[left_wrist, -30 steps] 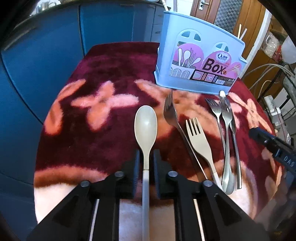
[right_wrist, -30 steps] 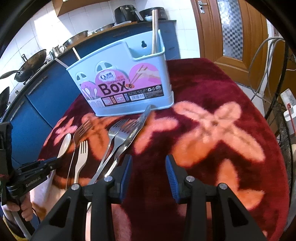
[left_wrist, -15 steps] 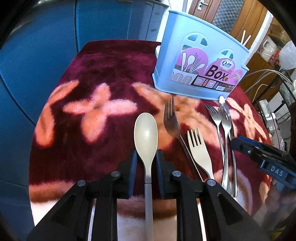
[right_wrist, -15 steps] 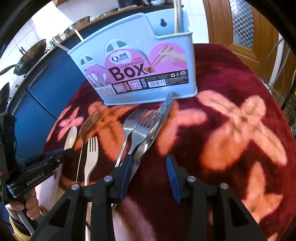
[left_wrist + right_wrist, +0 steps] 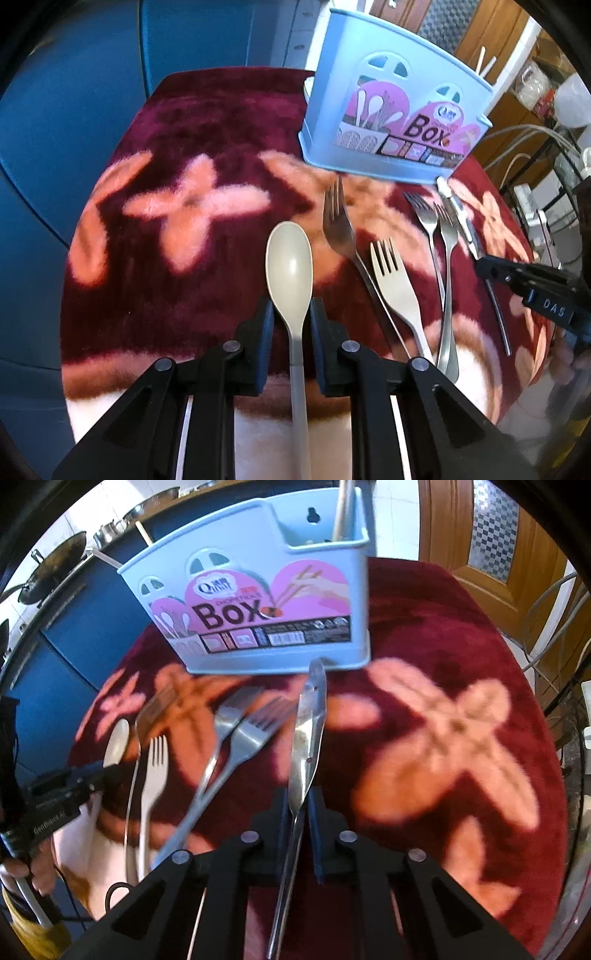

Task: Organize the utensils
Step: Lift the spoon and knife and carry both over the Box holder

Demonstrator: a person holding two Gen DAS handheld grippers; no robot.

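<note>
Utensils lie near the box (image 5: 258, 602). Left gripper (image 5: 291, 314) pinches the spoon (image 5: 289, 266); right gripper (image 5: 298, 812) clamps the knife (image 5: 306, 738). Either thin handle could pivot or slip when lifted.

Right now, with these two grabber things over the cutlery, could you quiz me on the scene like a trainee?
1. True or false: the left gripper has the beige spoon between its fingers.
2. What lies between the right gripper fingers? A) a plastic fork B) the metal knife C) chopsticks
3. Fill in: the blue utensil box stands on the ____ side of the utensils from both cameras.

Key: 1 true; 2 B; 3 far. The beige plastic fork and the three metal forks, such as, lie untouched on the floral cloth.
</note>
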